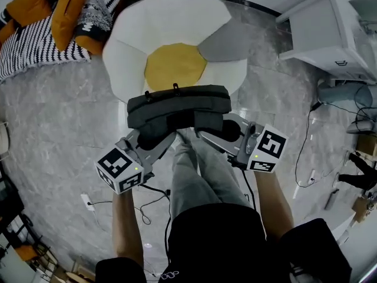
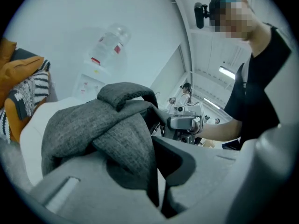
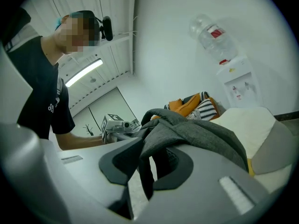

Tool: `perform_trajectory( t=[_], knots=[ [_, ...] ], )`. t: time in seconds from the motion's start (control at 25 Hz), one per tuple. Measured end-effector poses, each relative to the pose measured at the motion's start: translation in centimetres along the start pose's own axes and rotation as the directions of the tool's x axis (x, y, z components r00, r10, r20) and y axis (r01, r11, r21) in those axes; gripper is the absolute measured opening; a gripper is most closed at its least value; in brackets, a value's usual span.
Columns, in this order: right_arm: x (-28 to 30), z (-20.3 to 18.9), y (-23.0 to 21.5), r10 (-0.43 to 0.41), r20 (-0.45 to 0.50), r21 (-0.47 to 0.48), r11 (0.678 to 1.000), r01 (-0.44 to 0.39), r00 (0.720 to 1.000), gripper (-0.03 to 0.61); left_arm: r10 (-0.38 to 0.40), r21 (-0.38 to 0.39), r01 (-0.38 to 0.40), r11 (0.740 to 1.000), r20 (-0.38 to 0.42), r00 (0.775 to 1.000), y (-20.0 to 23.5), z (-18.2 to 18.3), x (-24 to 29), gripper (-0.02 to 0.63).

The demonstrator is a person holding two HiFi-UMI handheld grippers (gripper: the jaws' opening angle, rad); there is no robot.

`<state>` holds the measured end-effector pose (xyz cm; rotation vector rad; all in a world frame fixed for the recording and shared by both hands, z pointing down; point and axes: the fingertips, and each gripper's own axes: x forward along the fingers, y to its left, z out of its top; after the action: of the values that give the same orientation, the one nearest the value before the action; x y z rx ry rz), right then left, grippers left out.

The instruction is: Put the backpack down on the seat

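While it hung at mid-frame in the head view, just below the seat (image 1: 177,22) at upper centre, the backpack (image 1: 178,105) read as dark grey woven fabric, padded, oblong. The left gripper (image 1: 158,139) and right gripper (image 1: 219,135) were nearly closed, each pinching a thin fold or strap. Risk, judged: fabric slipping from either shallow pinch, tipping the bag onto the marbled floor (image 1: 59,128). Seat soft, white-petalled, yellow-centred

Head view steeply down, gripper views close, both showing backpack (image 2: 84,125)
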<state>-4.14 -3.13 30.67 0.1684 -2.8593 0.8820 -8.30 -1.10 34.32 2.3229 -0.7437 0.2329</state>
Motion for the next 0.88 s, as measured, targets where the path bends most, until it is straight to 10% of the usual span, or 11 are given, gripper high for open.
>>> perform_trajectory(
  t=[0.88],
  knots=[
    [3.5,-16.1,-11.1,-0.122,0.039,0.239,0.965,0.109,0.992,0.072,0.024,-0.164,-0.041,0.986,-0.108,0.994,11.7,-14.9,7.6,0.028]
  ],
)
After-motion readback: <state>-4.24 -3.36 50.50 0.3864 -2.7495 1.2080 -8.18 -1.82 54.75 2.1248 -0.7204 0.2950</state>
